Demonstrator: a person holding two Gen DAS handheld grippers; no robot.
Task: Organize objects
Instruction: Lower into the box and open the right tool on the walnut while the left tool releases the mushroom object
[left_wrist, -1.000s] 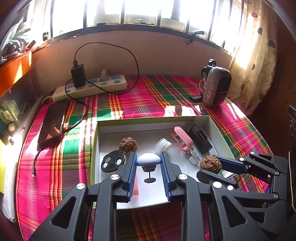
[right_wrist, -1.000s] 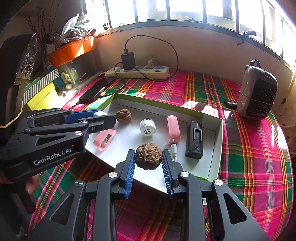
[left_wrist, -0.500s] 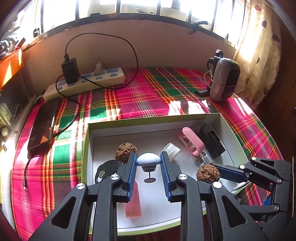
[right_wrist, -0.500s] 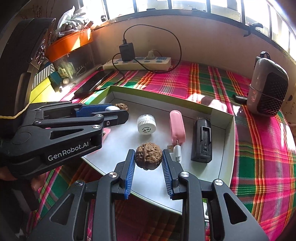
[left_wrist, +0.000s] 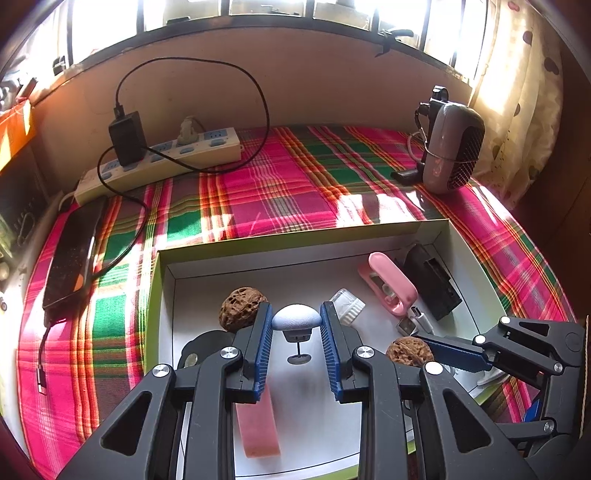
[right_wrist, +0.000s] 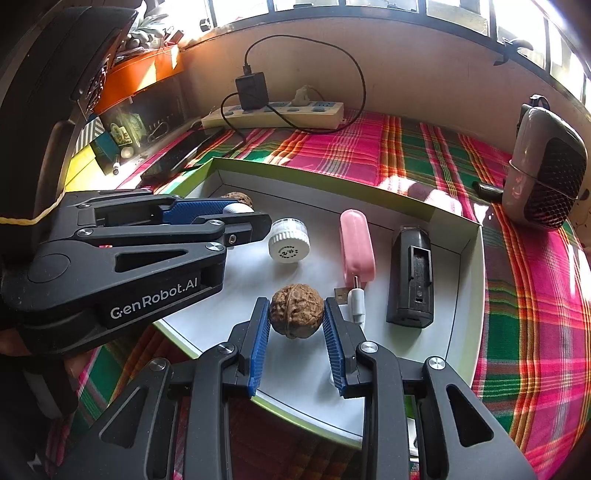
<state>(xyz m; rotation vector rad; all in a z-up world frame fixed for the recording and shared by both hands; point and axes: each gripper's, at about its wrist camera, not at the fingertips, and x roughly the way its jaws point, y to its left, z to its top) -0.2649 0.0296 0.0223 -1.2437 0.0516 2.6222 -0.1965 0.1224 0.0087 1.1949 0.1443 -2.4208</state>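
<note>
A shallow white box with a green rim (left_wrist: 295, 236) (right_wrist: 476, 258) lies on the plaid cloth. My left gripper (left_wrist: 296, 328) is shut on a small grey mushroom-shaped knob (left_wrist: 296, 318) and holds it above the box floor. My right gripper (right_wrist: 297, 317) is shut on a walnut (right_wrist: 297, 310) over the box's near side; the walnut also shows in the left wrist view (left_wrist: 408, 352). In the box lie a second walnut (left_wrist: 240, 308), a white cap (right_wrist: 289, 244), a pink USB device (right_wrist: 356, 247), a black charger (right_wrist: 412, 277), a pink strip (left_wrist: 258, 428) and a black disc (left_wrist: 201, 350).
A power strip (left_wrist: 162, 162) with a black adapter and cable lies at the back. A dark phone (left_wrist: 74, 251) lies at the left on the cloth. A small grey heater (right_wrist: 543, 173) stands at the back right. An orange tray (right_wrist: 140, 74) and boxes sit at the far left.
Both grippers have moved forward over the box with their objects still held. The box contents have not moved.
</note>
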